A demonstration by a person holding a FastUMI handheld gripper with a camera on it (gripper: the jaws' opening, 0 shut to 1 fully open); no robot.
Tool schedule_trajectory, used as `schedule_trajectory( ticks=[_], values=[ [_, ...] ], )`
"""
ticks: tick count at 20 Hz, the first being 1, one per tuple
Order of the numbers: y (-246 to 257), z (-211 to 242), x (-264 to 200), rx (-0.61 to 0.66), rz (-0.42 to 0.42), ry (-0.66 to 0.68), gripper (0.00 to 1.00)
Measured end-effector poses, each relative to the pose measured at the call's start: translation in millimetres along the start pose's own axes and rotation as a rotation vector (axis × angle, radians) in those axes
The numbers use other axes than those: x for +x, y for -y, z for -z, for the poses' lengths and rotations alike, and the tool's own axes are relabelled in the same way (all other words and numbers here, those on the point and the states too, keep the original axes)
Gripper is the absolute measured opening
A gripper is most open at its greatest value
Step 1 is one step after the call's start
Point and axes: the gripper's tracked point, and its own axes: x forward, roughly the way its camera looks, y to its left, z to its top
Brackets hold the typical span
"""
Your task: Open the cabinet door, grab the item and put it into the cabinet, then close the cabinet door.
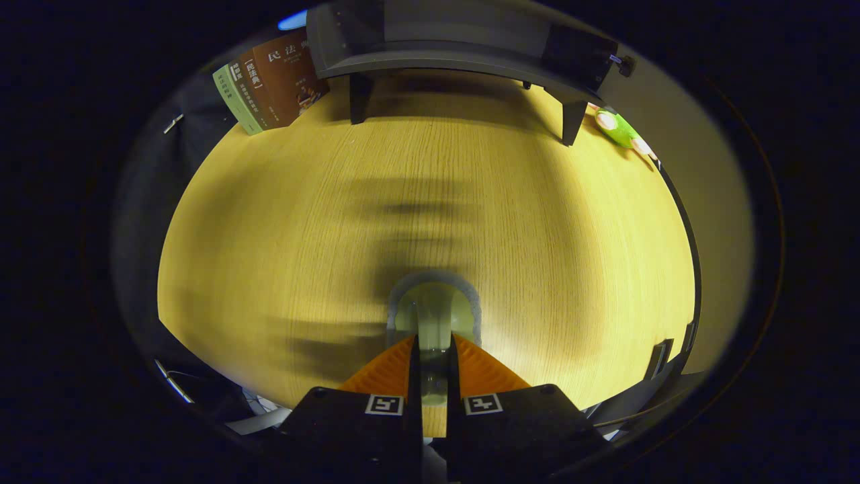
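Note:
My gripper (433, 341) points down at the wooden tabletop (282, 222). Its two fingers are shut on a pale green, rounded item with a grey rim (435, 306), pinching a narrow part of it. The item's far end juts out just ahead of the fingertips, and a blurred shadow lies on the wood around and beyond it. Far beyond the fingers stands the dark grey cabinet (430, 47) on short legs (572, 121). Whether its door is open I cannot tell.
Several books (272, 81) lean together to the left of the cabinet. A green toy-like object (621, 129) lies to the right of the cabinet, near the table's edge. A pale wall (712, 222) runs along the table's right side.

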Motion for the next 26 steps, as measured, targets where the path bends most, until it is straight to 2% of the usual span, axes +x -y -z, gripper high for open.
schedule_trajectory(
  ticks=[5, 10, 18, 26],
  values=[
    [-6.8, -25.8, -25.3, 0.042, 0.018, 0.061, 0.18],
    [-15.1, -65.7, -81.2, 0.09, 0.043, 0.202, 0.18],
    [-12.4, -171.8, -204.0, 0.195, 0.081, 0.546, 0.18],
    [6.5, -246.5, -289.3, 0.227, 0.1, 0.788, 0.18]
  ],
)
